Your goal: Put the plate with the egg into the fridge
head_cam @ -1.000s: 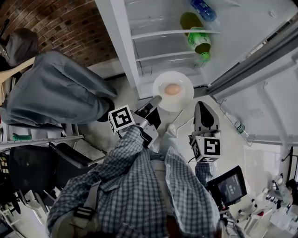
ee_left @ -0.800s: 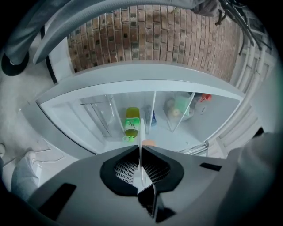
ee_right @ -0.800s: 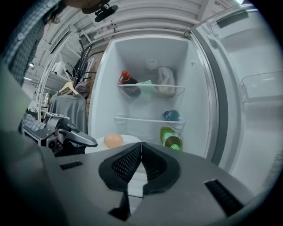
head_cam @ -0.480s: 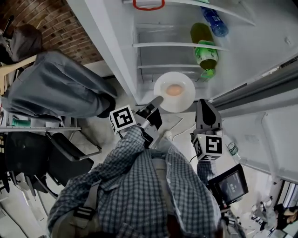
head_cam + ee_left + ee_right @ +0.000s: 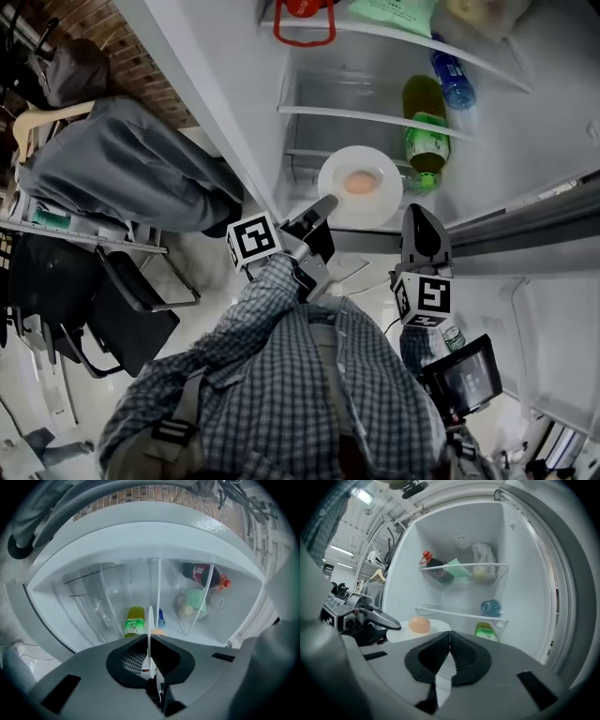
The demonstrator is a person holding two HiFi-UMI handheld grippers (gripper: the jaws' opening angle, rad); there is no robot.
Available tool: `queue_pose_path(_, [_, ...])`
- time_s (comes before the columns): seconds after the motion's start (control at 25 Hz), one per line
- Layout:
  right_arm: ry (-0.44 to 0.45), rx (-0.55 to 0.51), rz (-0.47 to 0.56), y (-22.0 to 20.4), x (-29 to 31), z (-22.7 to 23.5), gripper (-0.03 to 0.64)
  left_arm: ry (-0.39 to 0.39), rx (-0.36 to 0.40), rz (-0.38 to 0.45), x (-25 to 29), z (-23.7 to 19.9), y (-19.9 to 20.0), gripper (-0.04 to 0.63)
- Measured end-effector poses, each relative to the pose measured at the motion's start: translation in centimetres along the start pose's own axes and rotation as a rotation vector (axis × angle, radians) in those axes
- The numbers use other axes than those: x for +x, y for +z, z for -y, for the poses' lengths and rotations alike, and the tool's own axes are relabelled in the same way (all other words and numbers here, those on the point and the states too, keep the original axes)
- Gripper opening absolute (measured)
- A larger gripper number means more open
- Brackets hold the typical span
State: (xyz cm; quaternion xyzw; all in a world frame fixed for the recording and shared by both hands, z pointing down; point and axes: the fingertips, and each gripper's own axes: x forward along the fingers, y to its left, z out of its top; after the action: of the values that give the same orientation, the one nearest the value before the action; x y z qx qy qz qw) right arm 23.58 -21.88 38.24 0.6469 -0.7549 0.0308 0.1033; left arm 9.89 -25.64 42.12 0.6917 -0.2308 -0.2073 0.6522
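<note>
Plate with egg carried further into the open fridge.
The plate (image 5: 364, 208) and egg (image 5: 358, 183), rim pinched in the left gripper (image 5: 324, 203), have gone from the fridge's front edge in over the lower shelf (image 5: 347, 114). The plate now lies just beside the green bottle (image 5: 427, 141). The right gripper (image 5: 420, 216), jaws together, has come forward beside the plate. The head view has tipped up, so more of the fridge interior shows. A red handle (image 5: 302, 28) and a green packet (image 5: 394, 11) have newly come into view at the top.

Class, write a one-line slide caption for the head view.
Left hand-held gripper holds a plate with an egg at the open fridge; right hand-held gripper shut beside it.
</note>
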Motion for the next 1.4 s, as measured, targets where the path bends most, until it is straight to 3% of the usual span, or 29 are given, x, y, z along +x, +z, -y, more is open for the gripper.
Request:
queue_pose_path(0.48, [0.009,-0.013,-0.002,-0.2,1.6,2.2,0.008,-0.079,-0.041,0.055,3.0,3.8,0.8,0.018])
queue_pose_path(0.84, [0.008,-0.008,-0.009,-0.7,1.4,3.1,0.008,-0.089,-0.014,0.053,4.6,5.8,1.8,0.018])
queue_pose_path(1.12, [0.018,-0.002,-0.004,-0.3,1.7,3.2,0.008,-0.045,0.031,0.065,6.5,6.5,2.7,0.018])
queue_pose_path(1.4, [0.03,-0.011,-0.001,0.1,2.2,3.5,0.008,-0.03,0.03,0.101,8.0,6.4,3.7,0.018])
